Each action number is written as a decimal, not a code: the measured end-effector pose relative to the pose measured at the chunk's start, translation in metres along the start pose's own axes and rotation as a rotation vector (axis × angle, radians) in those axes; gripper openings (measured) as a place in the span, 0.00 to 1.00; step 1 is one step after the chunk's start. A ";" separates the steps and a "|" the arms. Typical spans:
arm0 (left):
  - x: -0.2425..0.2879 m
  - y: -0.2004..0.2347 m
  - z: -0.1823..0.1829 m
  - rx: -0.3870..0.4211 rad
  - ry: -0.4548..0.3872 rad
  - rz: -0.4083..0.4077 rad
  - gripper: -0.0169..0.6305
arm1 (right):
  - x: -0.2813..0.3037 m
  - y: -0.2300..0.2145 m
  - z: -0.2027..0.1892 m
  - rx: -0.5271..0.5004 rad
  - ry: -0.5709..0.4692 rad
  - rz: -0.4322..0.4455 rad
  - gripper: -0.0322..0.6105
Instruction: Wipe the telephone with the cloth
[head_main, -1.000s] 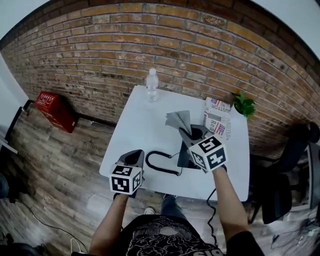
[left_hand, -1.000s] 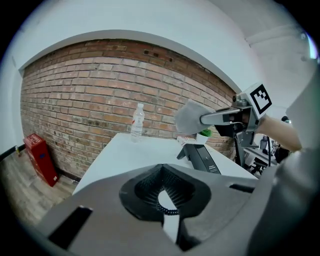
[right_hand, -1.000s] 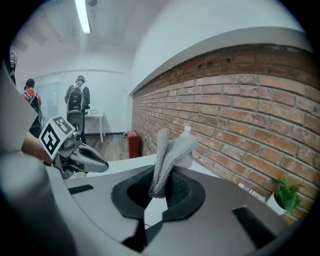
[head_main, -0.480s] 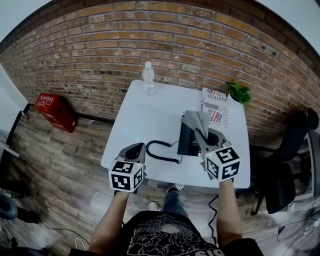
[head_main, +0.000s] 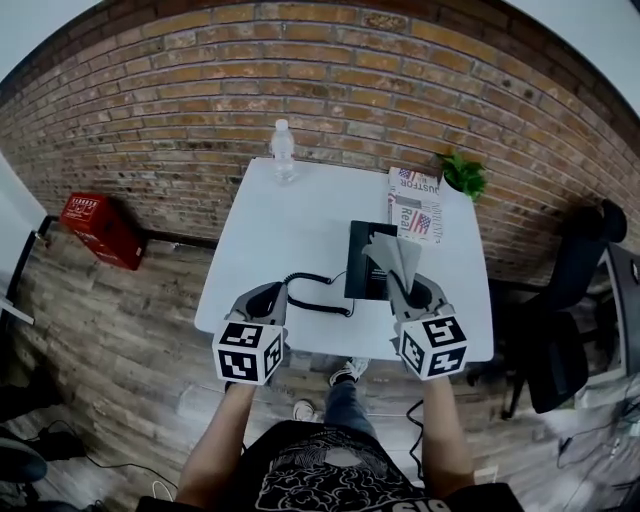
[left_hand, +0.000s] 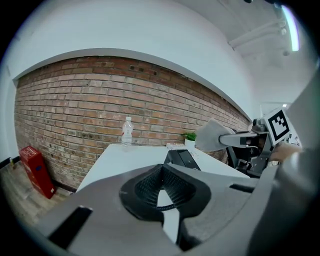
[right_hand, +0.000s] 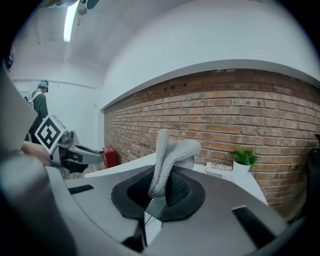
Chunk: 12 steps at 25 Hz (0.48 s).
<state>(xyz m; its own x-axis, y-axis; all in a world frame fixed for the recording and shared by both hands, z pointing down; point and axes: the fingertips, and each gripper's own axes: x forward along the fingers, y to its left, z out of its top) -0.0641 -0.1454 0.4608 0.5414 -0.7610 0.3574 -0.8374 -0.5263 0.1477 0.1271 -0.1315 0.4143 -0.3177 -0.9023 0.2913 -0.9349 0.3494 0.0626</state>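
Observation:
A black telephone (head_main: 366, 272) lies on the white table (head_main: 290, 225), and its coiled cord (head_main: 316, 296) curls off to the left. My right gripper (head_main: 414, 292) is at the phone's near right corner, shut on a grey cloth (head_main: 394, 256) that stands up above the phone's right side. In the right gripper view the cloth (right_hand: 169, 151) rises folded from between the jaws of that gripper (right_hand: 161, 176). My left gripper (head_main: 266, 296) hovers at the table's front edge, left of the cord. Its jaws are together and hold nothing. The left gripper view shows the phone (left_hand: 182, 159) beyond them.
A water bottle (head_main: 283, 150) stands at the table's far edge. A magazine (head_main: 413, 205) and a small potted plant (head_main: 462, 175) sit at the far right corner. A red crate (head_main: 95, 224) is on the floor to the left, and a black chair (head_main: 575, 300) to the right.
My right gripper has drawn back toward me with the cloth, from over the telephone to its near right corner, uncovering the phone. The left gripper stays by the front edge.

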 end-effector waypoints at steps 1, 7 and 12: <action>0.000 -0.002 -0.001 0.003 0.001 -0.004 0.04 | -0.002 0.002 -0.002 -0.001 0.001 0.000 0.07; 0.000 -0.010 -0.001 0.017 0.004 -0.023 0.03 | -0.007 0.004 -0.009 0.008 0.012 -0.003 0.07; 0.003 -0.014 -0.001 0.024 0.004 -0.038 0.04 | -0.008 0.004 -0.008 0.010 0.010 -0.010 0.07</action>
<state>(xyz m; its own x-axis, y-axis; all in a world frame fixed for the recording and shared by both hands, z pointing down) -0.0509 -0.1397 0.4603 0.5724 -0.7388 0.3556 -0.8141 -0.5638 0.1392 0.1274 -0.1205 0.4199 -0.3072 -0.9029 0.3006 -0.9395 0.3381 0.0556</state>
